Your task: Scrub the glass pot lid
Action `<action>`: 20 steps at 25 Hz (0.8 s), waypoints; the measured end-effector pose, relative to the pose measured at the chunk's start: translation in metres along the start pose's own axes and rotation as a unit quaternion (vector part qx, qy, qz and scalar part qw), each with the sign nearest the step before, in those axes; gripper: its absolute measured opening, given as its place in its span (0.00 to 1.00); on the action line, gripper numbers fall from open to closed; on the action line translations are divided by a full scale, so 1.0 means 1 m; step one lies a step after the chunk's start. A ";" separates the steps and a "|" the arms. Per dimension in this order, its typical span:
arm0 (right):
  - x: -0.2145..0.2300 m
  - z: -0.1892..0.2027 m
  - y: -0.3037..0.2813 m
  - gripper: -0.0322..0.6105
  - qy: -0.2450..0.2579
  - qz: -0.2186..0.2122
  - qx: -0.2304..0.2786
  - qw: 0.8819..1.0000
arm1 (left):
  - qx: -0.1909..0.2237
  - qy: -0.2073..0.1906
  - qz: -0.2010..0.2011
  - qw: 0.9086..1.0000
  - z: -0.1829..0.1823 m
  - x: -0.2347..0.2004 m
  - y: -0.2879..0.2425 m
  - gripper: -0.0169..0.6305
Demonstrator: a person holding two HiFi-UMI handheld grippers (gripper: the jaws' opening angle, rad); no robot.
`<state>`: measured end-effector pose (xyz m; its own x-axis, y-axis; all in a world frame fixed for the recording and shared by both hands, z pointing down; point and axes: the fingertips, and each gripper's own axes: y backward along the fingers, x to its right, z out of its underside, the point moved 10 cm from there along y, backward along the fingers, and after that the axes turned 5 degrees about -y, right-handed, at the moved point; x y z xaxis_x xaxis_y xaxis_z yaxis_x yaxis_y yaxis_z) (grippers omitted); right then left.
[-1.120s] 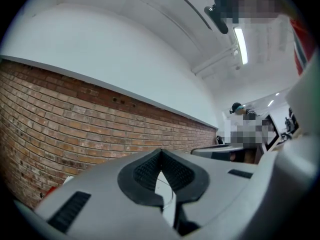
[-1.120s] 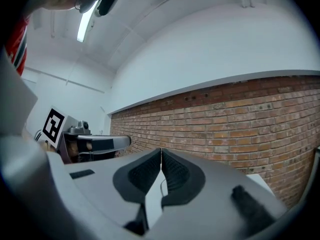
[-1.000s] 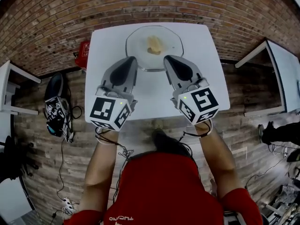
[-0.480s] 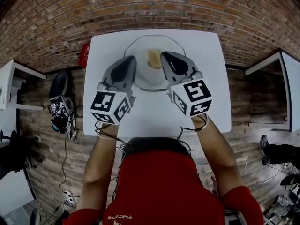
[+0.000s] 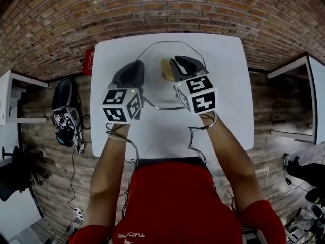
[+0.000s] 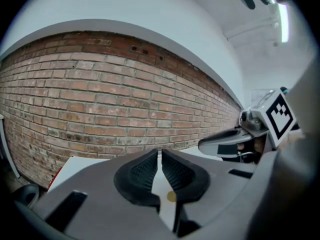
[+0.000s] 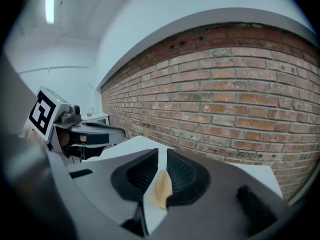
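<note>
A round glass pot lid (image 5: 155, 88) lies on the white table (image 5: 226, 85), toward its far side. A yellowish sponge (image 5: 166, 69) rests on the lid's middle. My left gripper (image 5: 133, 68) hovers over the lid's left part, jaws shut and empty. My right gripper (image 5: 177, 63) hangs just right of the sponge, also shut with nothing held. In the right gripper view the sponge (image 7: 161, 190) shows below the thin slit between the closed jaws (image 7: 162, 156). The left gripper view shows its closed jaws (image 6: 160, 156), with the right gripper (image 6: 235, 145) beside it.
A brick wall (image 5: 162, 9) runs behind the table. A red object (image 5: 91, 60) sits by the table's left edge. On the wooden floor at left lie a black bag and a marker-covered device (image 5: 63, 120) with cables. Other white tables stand at right (image 5: 304, 95) and left (image 5: 10, 93).
Both grippers have moved forward from the table's middle to above the lid, the right one drawing close to the sponge. Their jaws stay closed.
</note>
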<state>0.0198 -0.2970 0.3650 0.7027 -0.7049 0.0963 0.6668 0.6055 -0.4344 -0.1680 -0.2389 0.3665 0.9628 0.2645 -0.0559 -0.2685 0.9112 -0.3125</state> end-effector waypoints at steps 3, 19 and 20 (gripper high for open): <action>0.006 0.010 -0.020 0.13 -0.010 0.005 -0.039 0.999 | -0.026 0.007 -0.004 1.000 0.009 -0.017 -0.012 0.06; 0.020 0.054 -0.086 0.26 -0.020 0.037 -0.197 0.980 | -0.206 0.101 0.037 0.973 0.077 -0.074 -0.061 0.30; 0.021 0.056 -0.087 0.26 -0.019 0.036 -0.201 0.979 | -0.211 0.104 0.041 0.971 0.079 -0.074 -0.062 0.30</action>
<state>-0.0101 -0.3438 0.4549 0.7580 -0.6470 0.0825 0.4697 0.4537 -0.7574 -0.2247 -0.2904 0.4648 0.9361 0.2202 -0.2743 -0.3497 0.6669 -0.6580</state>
